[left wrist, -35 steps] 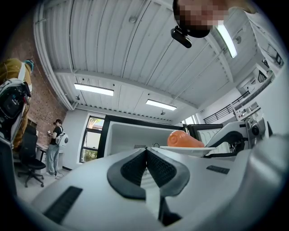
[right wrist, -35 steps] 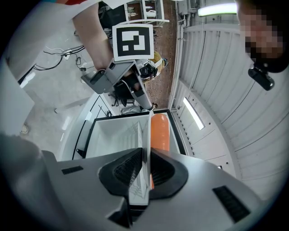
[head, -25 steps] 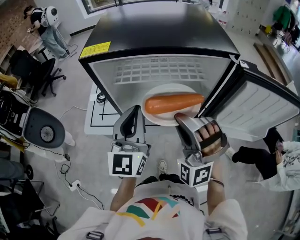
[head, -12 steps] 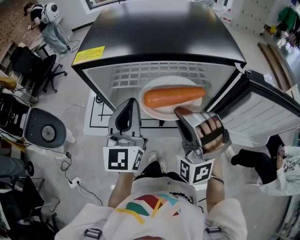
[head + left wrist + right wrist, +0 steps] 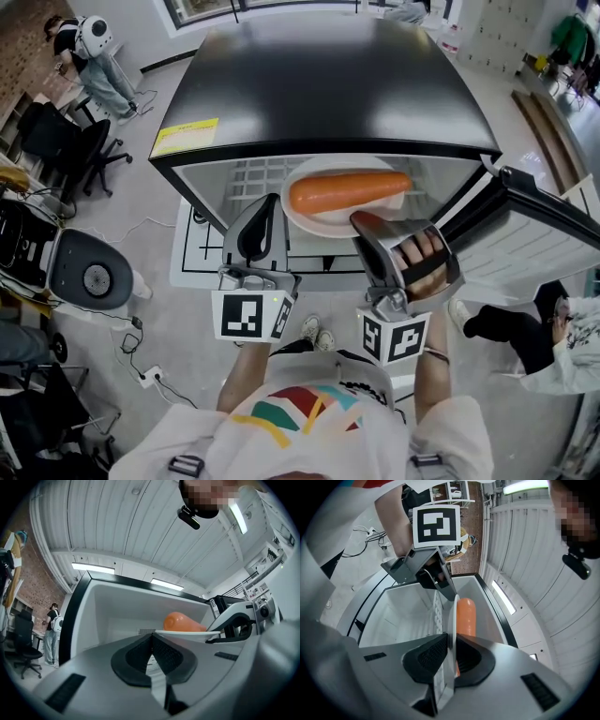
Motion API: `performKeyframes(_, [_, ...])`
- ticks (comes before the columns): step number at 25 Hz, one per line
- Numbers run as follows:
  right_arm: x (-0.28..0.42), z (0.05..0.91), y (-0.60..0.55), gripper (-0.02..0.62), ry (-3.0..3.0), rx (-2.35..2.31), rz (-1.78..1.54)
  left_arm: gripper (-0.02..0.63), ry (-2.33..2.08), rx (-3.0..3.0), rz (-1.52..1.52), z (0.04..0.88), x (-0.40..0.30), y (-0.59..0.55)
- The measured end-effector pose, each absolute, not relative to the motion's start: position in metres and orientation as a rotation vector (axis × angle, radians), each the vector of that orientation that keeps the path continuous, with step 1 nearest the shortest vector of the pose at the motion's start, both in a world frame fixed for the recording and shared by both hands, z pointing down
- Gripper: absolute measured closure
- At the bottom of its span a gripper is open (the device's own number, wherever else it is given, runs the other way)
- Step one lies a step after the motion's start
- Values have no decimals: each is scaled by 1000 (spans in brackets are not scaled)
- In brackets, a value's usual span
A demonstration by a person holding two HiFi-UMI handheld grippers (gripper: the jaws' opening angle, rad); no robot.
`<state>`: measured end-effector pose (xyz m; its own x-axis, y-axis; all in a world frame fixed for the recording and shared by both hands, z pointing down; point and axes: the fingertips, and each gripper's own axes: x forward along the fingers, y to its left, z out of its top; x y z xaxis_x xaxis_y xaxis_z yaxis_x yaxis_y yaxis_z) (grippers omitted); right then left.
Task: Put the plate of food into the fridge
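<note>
At the centre of the head view, the plate sits at the mouth of the open fridge, over the wire shelf, with the door swung out at the right of the frame. The right tool grips the plate's lower rim. The left tool lies just beside its left edge; whether it touches is unclear.

Through the left gripper view, that tool's jaws are clenched on nothing, with the plate off to the right.

Seen from the right gripper view, the jaws are clamped on the plate's rim and the food lies beyond them.

To do this step well, I judge the plate should stay level so the round food cannot roll. It should clear the fridge's front lip and settle flat on the shelf before the grip is let go.

Count: one plate, one piece of orange food, one fridge, one open door, one shelf in sight, two tools.
</note>
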<state>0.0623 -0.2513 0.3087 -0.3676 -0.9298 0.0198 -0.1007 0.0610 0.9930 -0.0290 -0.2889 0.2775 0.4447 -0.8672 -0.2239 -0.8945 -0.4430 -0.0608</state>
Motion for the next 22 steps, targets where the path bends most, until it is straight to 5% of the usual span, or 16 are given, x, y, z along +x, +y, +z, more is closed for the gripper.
performKeyframes(22, [55,318,-322,555,-1618,949,-1253,598,1560,-2564,254,293,-38,-321])
